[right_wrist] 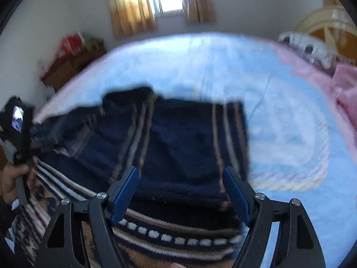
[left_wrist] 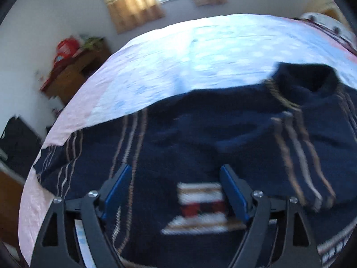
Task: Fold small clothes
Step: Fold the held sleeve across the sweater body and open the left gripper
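A navy knitted sweater (left_wrist: 200, 129) with tan and white stripes lies spread on the bed, its collar (left_wrist: 305, 78) at the far right. My left gripper (left_wrist: 175, 169) hangs open just above it, its blue pads on either side of a white, red and tan patch (left_wrist: 200, 203) without pressing on it. In the right wrist view the sweater (right_wrist: 185, 138) shows a folded-over section with stripes. My right gripper (right_wrist: 181, 170) stands open over that section, nothing pinched. The other gripper (right_wrist: 20, 134), held by a hand (right_wrist: 11, 183), shows at the left edge.
The bed sheet (left_wrist: 200, 51) is light blue with pink borders. A wooden cabinet (left_wrist: 67, 71) with a red item stands by the far left wall. A pink cloth (right_wrist: 345, 89) and a headboard (right_wrist: 325, 26) are at the right. Curtains (left_wrist: 133, 6) frame a window.
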A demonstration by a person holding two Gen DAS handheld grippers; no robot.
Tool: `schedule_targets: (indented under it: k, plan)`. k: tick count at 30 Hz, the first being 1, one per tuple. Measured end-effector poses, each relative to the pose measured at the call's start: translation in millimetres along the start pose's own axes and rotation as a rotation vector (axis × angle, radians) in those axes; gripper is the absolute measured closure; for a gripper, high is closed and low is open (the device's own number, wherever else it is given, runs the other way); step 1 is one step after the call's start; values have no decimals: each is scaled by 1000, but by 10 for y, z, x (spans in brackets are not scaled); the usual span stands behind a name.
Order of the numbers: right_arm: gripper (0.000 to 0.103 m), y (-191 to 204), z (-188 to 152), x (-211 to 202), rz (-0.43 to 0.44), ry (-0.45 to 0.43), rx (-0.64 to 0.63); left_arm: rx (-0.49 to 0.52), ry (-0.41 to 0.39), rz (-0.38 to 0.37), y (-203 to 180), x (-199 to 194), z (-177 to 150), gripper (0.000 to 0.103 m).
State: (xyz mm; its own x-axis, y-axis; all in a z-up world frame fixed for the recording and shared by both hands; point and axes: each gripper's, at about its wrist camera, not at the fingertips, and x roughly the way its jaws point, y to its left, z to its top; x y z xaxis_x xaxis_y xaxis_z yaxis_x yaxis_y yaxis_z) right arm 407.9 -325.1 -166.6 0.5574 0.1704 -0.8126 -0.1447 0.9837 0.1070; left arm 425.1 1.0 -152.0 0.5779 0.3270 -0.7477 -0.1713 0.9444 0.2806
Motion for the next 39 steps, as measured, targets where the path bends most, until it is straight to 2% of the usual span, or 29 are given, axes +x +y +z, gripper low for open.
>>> schedule_targets:
  k: [1, 2, 3, 5, 8, 9, 11, 14, 18, 20, 22, 24, 27, 30, 32, 35, 39]
  plan:
    - [25, -6, -64, 83, -17, 27, 9, -38, 22, -11, 95, 59, 14, 19]
    - [25, 7, -100, 44, -23, -5, -3, -63, 30, -22, 160, 84, 13, 16]
    - [25, 21, -134, 23, -30, -2, -13, -90, 33, -42, 239, 117, 12, 13]
    - [25, 91, -191, -17, -67, 26, -65, -99, 31, -57, 333, 174, -9, 9]
    - [25, 245, -198, -76, -152, 51, -143, -141, 31, -113, 451, 200, -23, 9]
    - [25, 307, -166, -109, -156, 45, -144, -159, 28, -123, 482, 195, -19, 9]
    - [25, 483, -30, -187, -90, 15, -133, -173, 9, -126, 507, 164, -17, 10]
    - [25, 754, 151, -165, -40, -17, -152, -190, -10, -139, 538, 96, -78, 10]
    - [25, 1129, 264, 212, -69, 8, -152, -225, -31, -169, 734, -26, -183, 10]
    - [25, 1266, 219, 446, -103, 55, -160, -237, -52, -183, 852, -110, -238, 9]
    - [25, 1258, 177, 461, -115, 24, -110, -234, -69, -172, 975, -195, -277, 9]
    - [25, 1216, 106, 417, -101, 30, -92, -229, -97, -153, 1122, -262, -330, 5]
    - [25, 1163, -17, 328, -76, 77, -121, -223, -128, -112, 1323, -303, -446, 2]
    - [25, 1258, -79, 260, -114, 94, -186, -237, -105, -65, 1548, -192, -550, 2]
    - [25, 1285, -40, 218, -112, 89, -160, -272, -73, -38, 1705, -89, -619, 2]
    - [25, 1422, 146, 128, -26, 18, -107, -322, -52, -10, 1876, -13, -692, 2]
    - [25, 1803, 317, 263, 3, -13, -145, -325, -41, 16, 1923, 9, -750, 2]
